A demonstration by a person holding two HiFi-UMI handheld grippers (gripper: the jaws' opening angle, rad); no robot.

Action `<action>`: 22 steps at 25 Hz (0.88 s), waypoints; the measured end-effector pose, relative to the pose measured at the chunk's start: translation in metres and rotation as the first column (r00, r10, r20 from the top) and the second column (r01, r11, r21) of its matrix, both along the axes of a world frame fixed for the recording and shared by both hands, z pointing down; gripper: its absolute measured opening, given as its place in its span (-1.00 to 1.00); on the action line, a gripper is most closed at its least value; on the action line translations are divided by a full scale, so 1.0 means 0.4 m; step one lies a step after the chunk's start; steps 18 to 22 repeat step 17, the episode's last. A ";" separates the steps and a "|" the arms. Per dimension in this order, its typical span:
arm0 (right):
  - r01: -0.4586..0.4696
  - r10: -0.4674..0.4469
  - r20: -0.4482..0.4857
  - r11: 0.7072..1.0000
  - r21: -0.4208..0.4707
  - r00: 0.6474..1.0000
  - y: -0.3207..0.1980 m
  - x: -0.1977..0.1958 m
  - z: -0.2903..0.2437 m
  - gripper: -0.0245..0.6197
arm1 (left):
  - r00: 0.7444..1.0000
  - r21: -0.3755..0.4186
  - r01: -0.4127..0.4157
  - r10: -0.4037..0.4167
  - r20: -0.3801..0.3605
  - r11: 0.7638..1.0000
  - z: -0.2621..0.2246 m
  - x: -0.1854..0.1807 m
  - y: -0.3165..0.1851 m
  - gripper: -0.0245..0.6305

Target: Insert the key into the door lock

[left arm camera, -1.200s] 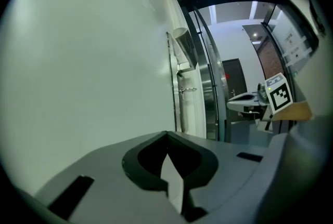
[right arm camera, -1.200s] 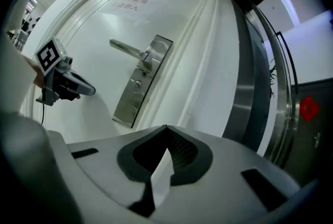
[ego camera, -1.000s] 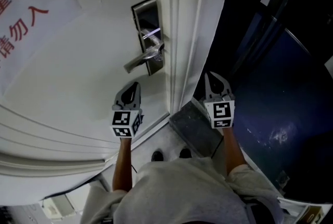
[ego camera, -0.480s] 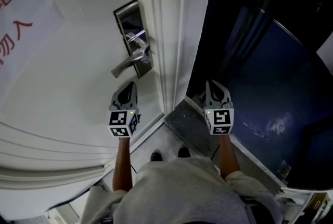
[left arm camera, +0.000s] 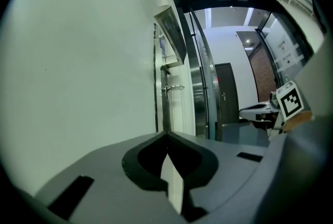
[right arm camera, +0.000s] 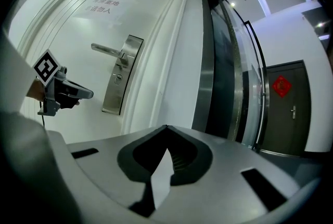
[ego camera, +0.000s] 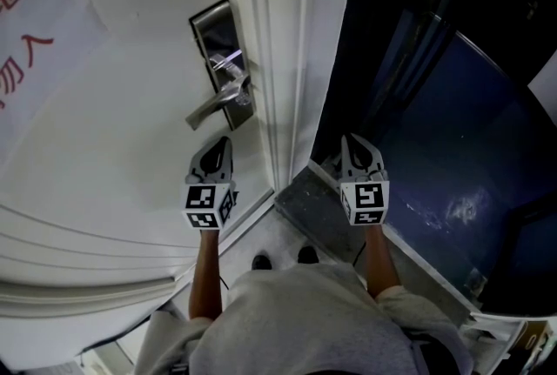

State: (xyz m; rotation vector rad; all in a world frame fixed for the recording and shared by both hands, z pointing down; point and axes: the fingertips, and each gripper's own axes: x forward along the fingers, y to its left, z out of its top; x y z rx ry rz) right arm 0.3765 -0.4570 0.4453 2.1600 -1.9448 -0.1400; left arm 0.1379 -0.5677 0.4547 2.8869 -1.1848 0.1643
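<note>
Grey L tool (ego camera: 226,140) & R tool (ego camera: 352,139) w/ b&w marker cubes (ego camera: 207,206); grey tee (ego camera: 305,321), dark shoes (ego camera: 262,261).

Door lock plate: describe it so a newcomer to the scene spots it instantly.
In the head view, find the white door with the red-lettered notice. Near its right edge, beside the white frame, sits a tall metal lock plate with a lever handle pointing left. It is the door's only metal fitting.

The left gripper (left arm camera: 166,134) is seen with its fingers (left arm camera: 104,163) brought together at the tips, and nothing is held between them. The left half is filled by a white door (left arm camera: 78,72), whose handle (left arm camera: 174,88) is glimpsed beyond. The right gripper (left arm camera: 243,112) is shown near the right edge, in front of a dark door (left arm camera: 226,95)
</note>
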 end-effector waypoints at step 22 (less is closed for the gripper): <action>0.015 -0.015 -0.009 1.000 -0.010 1.000 -0.015 -0.015 0.003 -0.86 | 1.000 0.008 -0.003 0.003 0.004 1.000 -0.006 0.001 -0.002 -0.87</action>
